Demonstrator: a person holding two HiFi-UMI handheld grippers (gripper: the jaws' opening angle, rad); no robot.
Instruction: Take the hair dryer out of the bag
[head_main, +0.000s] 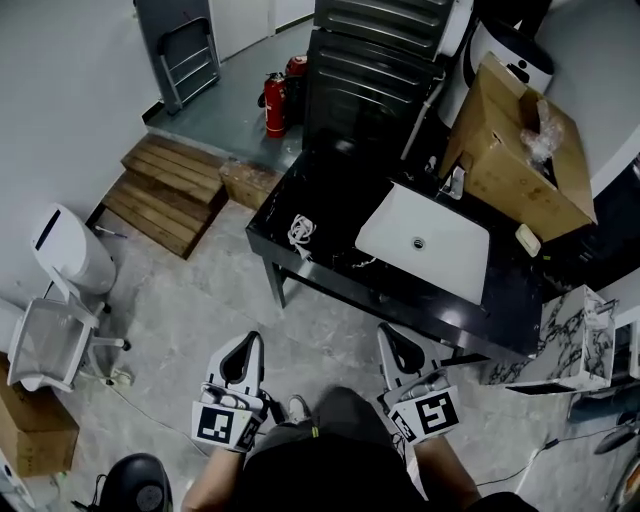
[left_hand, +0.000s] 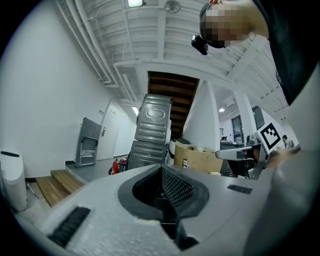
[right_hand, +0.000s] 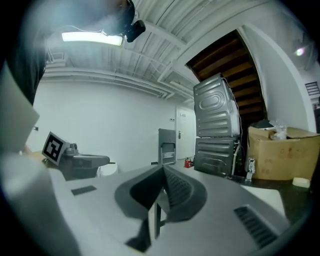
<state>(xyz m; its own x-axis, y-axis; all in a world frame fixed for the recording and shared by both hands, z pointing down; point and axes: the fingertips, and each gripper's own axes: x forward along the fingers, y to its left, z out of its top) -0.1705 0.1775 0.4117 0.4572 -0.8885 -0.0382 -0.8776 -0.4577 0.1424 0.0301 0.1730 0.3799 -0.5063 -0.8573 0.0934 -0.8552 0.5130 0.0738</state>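
Note:
I cannot make out a hair dryer or a bag in any view. My left gripper (head_main: 243, 345) and right gripper (head_main: 392, 335) are held level close to my body, short of the black table (head_main: 330, 190). Each has its jaws closed together with nothing between them. In the left gripper view the left gripper (left_hand: 161, 167) points toward the table, and the right gripper's marker cube (left_hand: 270, 134) shows at the right edge. In the right gripper view the right gripper (right_hand: 163, 167) also shows pads pressed together and nothing held.
The black table holds a white sink basin (head_main: 425, 243), a faucet (head_main: 456, 182), a white coiled cord (head_main: 300, 232) and a cardboard box (head_main: 520, 160) with clear plastic (head_main: 545, 125) on top. Grey cases (head_main: 370, 70), red extinguishers (head_main: 275, 103), wooden steps (head_main: 165, 190) and a white chair (head_main: 50, 340) stand around.

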